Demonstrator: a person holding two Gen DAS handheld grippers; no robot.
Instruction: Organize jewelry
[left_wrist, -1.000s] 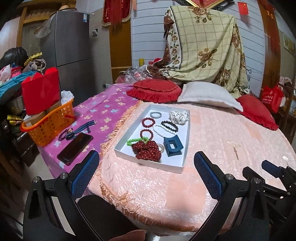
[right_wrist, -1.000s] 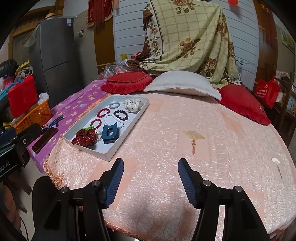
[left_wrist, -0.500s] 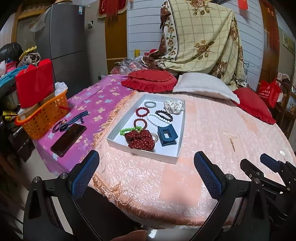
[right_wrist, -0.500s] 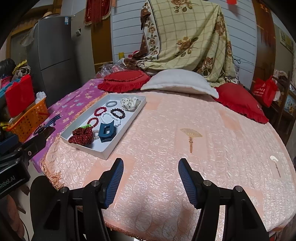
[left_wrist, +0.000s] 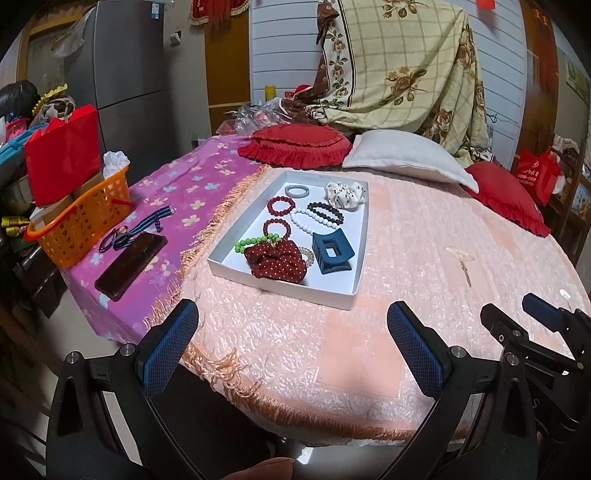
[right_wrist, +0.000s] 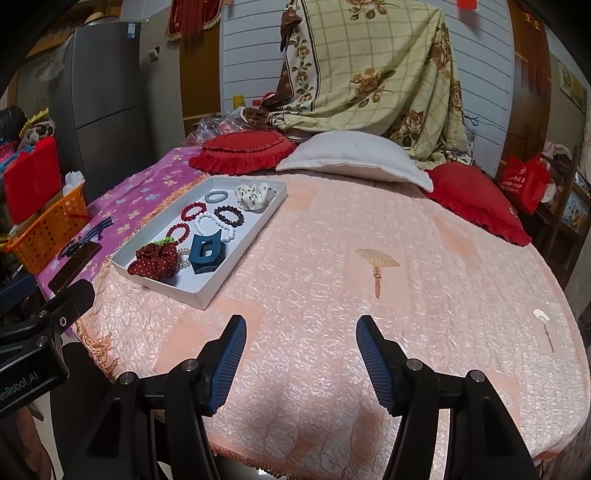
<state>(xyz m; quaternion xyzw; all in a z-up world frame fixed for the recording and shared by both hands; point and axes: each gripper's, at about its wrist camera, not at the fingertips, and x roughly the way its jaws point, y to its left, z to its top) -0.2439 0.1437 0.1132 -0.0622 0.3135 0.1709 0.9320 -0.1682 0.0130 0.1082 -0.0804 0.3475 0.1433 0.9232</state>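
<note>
Holding both grippers low at the near edge of the bed, you have them pointing forward over the pink cover (right_wrist: 369, 229), neither touching anything. Your left gripper (left_wrist: 291, 350) sits just short of the tray (left_wrist: 284, 290), which lies ahead of it on the cover near the fringed edge; your right gripper (right_wrist: 301, 354) is further right, with the tray ahead and to its left, and bare cover straight in front. In the tray you have one grey ring band (left_wrist: 297, 191), one white scrunchie (left_wrist: 345, 194), two red bead bracelets (left_wrist: 282, 205), one white bead bracelet (left_wrist: 306, 220), one black bead bracelet (left_wrist: 326, 213), one green bead bracelet (left_wrist: 255, 242), one red dotted scrunchie (left_wrist: 277, 261), one blue claw clip (left_wrist: 331, 251), and one pale bracelet (left_wrist: 308, 254) half hidden between scrunchie and clip. Both sets of jaws stand wide apart and hold nothing. Left of the cover, a phone (left_wrist: 129, 266) and an orange basket (left_wrist: 79, 225) rest on the purple sheet.
</note>
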